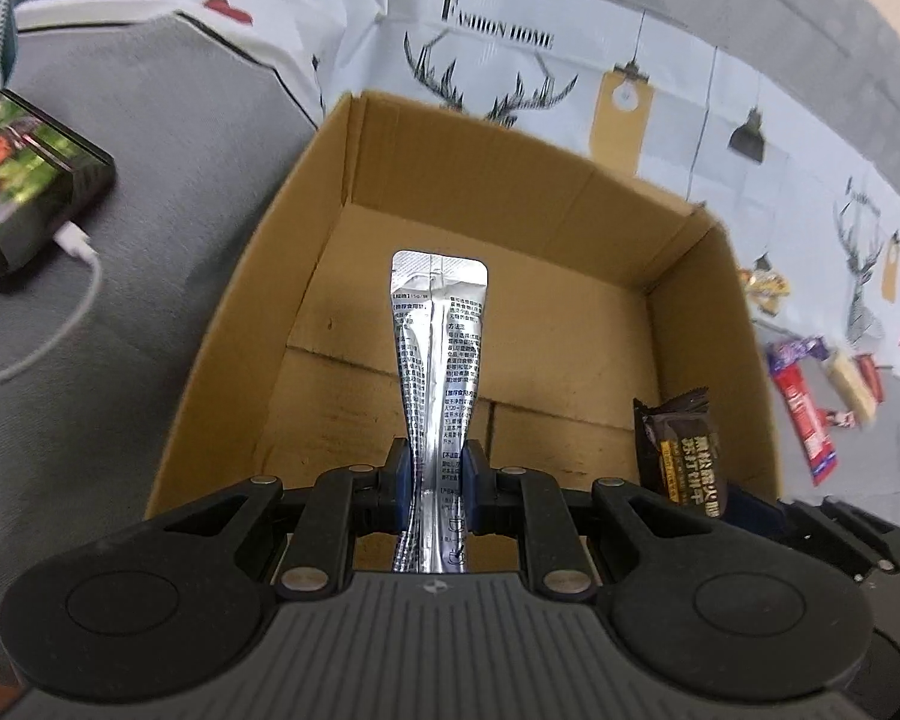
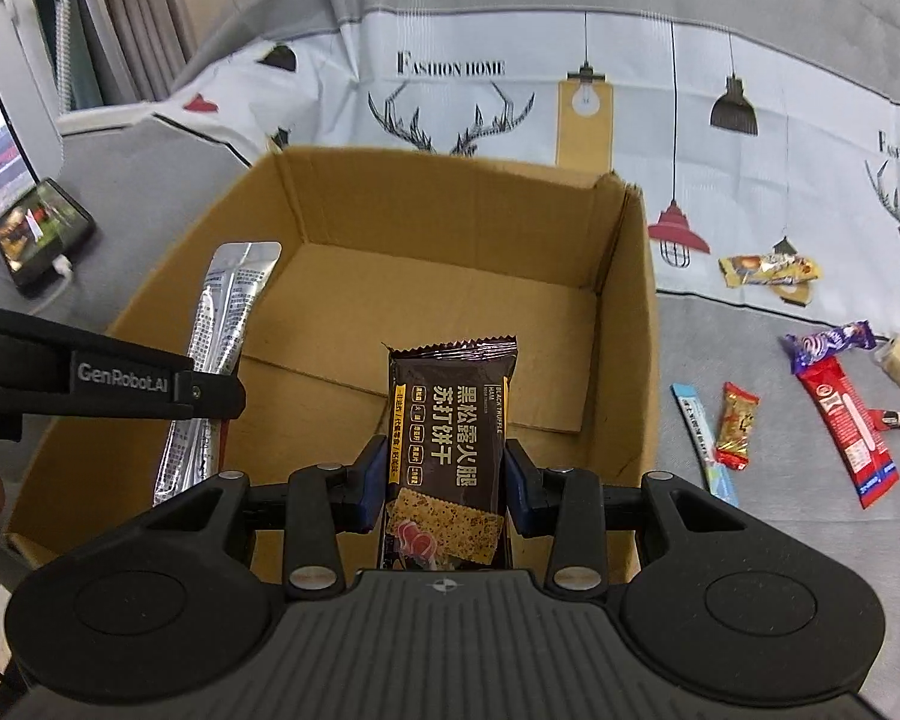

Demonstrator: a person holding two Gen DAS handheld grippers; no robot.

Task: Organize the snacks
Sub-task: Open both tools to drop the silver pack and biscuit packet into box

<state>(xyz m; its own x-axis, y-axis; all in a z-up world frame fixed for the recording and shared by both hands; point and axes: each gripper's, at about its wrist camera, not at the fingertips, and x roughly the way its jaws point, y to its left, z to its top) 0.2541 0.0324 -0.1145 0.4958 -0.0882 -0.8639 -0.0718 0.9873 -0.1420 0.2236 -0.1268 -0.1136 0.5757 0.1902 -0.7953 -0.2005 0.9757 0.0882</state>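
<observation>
Left wrist view: left claw (image 1: 435, 474) clamped tight on thin silver sachet (image 1: 438, 348), pinched low, long end jutting out over open cardboard box (image 1: 708, 324). Right wrist view: right claw (image 2: 444, 480) gripping dark cracker packet (image 2: 450, 414) across its width, also poised above box floor. Best done by lowering both well inside the walls before letting go, keeping the two items apart, laying each flat along bare floor. Sachet: crinkled foil, glossy, floppy, likely to slide. Packet: smooth film, serrated ends, flat and fairly stiff. Box: matte corrugated board, flaps folded at bottom, otherwise unfilled. More wrapped snacks (image 2: 840, 420) waiting loose on grey cushion surface to the right, near printed cloth (image 2: 450, 90).
</observation>
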